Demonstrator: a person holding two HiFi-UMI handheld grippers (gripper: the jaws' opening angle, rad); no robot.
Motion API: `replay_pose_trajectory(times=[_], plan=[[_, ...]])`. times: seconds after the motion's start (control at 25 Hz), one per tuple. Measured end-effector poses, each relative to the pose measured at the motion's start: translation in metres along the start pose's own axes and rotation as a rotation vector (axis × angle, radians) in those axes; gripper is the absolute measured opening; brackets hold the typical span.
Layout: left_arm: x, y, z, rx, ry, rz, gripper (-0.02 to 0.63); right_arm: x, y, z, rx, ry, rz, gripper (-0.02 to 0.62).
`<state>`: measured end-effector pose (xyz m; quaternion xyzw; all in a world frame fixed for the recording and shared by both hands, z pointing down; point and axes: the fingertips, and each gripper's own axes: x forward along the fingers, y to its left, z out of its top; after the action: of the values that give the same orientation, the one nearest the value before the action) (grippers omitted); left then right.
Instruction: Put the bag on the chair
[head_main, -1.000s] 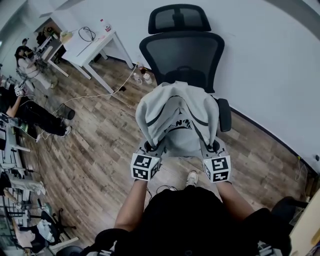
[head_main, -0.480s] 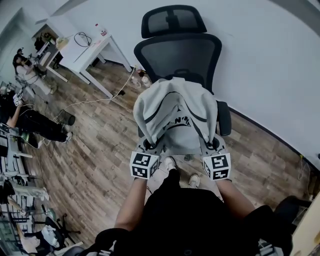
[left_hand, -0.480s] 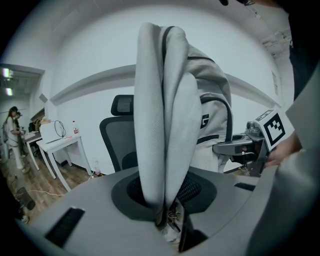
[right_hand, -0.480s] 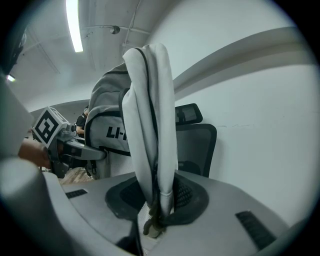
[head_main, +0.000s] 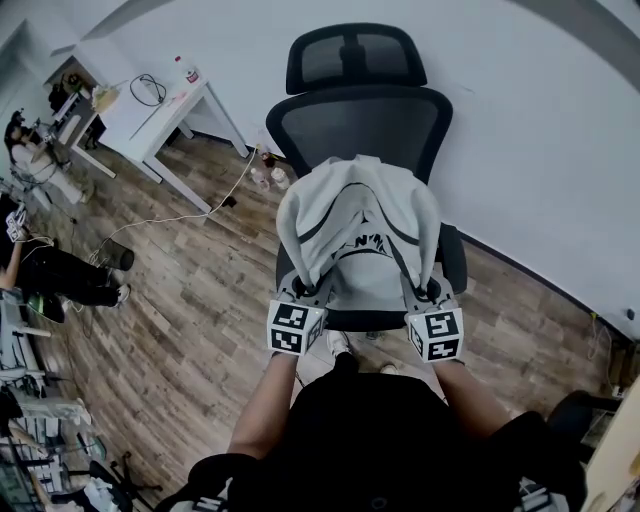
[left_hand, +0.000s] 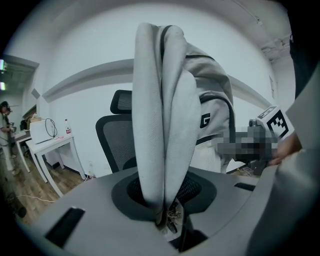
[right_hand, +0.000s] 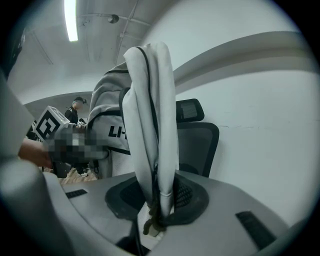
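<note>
A light grey backpack (head_main: 355, 220) with dark trim hangs over the seat of a black mesh office chair (head_main: 360, 125). My left gripper (head_main: 300, 297) is shut on the bag's left shoulder strap (left_hand: 160, 125), and the strap's end is pinched between the jaws (left_hand: 167, 220). My right gripper (head_main: 430, 293) is shut on the right strap (right_hand: 150, 125), clamped low down (right_hand: 155, 215). The bag's body hides most of the seat; its front edge (head_main: 360, 320) shows just below the bag. The chair back (left_hand: 112, 137) stands behind the bag, with its headrest (right_hand: 189, 110) above.
A white wall runs close behind the chair. At the upper left stands a white desk (head_main: 160, 105) with a bottle and cables on it. Small bottles (head_main: 265, 175) stand on the wood floor beside it, and a cable trails across the floor. People sit at the far left.
The person has stepped closer to the chair. The bag, still held by both grippers, now hangs farther over the seat, and the seat's front edge has come into view below it.
</note>
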<state>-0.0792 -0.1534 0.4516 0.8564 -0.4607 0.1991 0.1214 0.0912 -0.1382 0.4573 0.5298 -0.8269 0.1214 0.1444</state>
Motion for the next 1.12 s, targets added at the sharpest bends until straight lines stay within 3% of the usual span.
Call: replay_pose_trajectory(times=[0.24, 0.68, 1.12], plan=[[0.024, 0.036, 0.003, -0.014, 0.022, -0.058, 0.104, 0.039, 0.001, 0.01, 0.016, 0.032, -0.053, 0.094], [0.054, 0.062, -0.012, -0.018, 0.07, -0.161, 0.104, 0.077, -0.002, -0.003, 0.054, 0.082, -0.111, 0.094], [0.104, 0.06, -0.043, -0.074, 0.18, -0.148, 0.104, 0.112, -0.033, -0.04, 0.076, 0.19, -0.036, 0.094]])
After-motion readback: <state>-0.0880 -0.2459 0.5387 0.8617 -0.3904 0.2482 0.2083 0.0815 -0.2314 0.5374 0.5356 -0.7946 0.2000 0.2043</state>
